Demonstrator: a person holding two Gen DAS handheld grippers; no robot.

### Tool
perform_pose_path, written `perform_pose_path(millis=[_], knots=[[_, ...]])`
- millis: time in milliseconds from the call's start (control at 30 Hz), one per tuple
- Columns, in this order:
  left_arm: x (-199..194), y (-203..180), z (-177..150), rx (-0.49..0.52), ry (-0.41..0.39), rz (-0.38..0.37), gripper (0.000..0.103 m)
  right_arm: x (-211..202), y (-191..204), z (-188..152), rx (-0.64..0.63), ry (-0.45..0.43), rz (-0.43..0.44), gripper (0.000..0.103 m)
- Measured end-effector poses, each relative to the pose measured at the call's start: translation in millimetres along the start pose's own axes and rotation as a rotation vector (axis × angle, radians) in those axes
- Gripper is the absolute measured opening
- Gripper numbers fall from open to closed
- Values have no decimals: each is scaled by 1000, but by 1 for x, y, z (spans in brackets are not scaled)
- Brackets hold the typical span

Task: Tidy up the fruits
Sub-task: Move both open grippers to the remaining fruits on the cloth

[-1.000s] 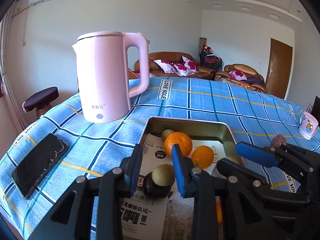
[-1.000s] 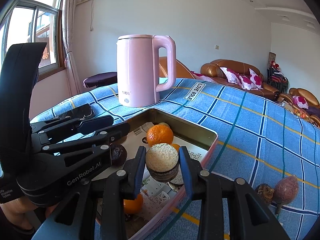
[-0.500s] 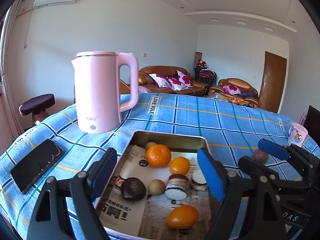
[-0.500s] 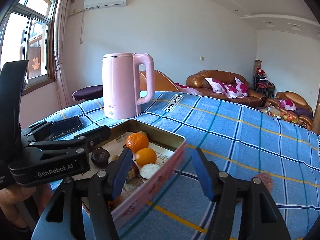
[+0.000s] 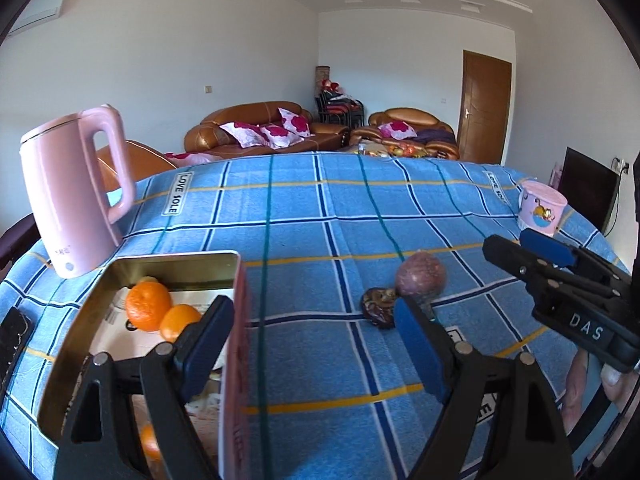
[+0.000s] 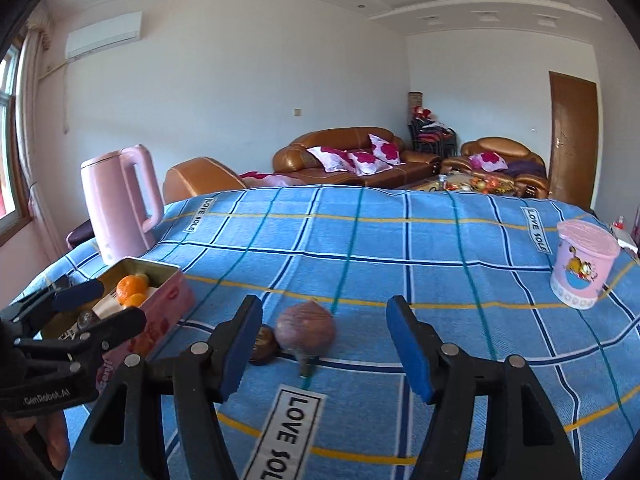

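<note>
A pink tin tray (image 5: 236,340) holds oranges (image 5: 148,306) and other fruit on paper; it also shows at the left of the right wrist view (image 6: 168,300). A round purple fruit (image 5: 420,278) and a dark brown fruit (image 5: 378,306) lie on the blue checked cloth, right of the tray. My left gripper (image 5: 312,344) is open and empty, its left finger over the tray. My right gripper (image 6: 326,348) is open and empty, just in front of the purple fruit (image 6: 306,328) and the brown fruit (image 6: 264,344).
A pink kettle (image 5: 74,192) stands behind the tray. A pink cartoon cup (image 6: 582,264) stands at the right of the table. A black phone (image 5: 12,340) lies at the left edge. Sofas and a door are behind the table.
Both grippers let go of their fruit into the tray, opened wide, then swung right, away from the tray toward the two fruits on the cloth.
</note>
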State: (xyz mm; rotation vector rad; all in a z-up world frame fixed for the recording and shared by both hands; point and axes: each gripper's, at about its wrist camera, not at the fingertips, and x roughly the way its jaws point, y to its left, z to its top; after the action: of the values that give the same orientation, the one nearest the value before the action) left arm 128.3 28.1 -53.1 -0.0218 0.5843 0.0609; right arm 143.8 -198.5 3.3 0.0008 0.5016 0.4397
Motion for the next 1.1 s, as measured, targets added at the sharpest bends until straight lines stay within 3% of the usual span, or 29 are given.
perform_pose_path(millis=[333,433,567,633,700,767,900,1100], knots=[[48,-34,3,66,157,-60,83,-1,-17,-2,66,2,-19,72],[60,-36,5,71,200,-76,78,-3,-20,-2,81,-5,-30,83],[75,-33,4,57,267,-98,62,-3,-20,-2,84,-7,-34,84],[80,-31,4,44,287,-122,61,-3,-20,-2,85,-4,-39,84],[84,-31,3,36,304,-149,52,-2,-19,-2,81,3,-42,84],[86,-33,4,38,306,-170,40,1,-19,-2,75,15,-47,85],[82,-29,5,16,289,-195,39,3,-19,-2,77,26,-52,87],[72,-10,10,-37,219,-149,39,4,-20,-2,82,33,-49,87]])
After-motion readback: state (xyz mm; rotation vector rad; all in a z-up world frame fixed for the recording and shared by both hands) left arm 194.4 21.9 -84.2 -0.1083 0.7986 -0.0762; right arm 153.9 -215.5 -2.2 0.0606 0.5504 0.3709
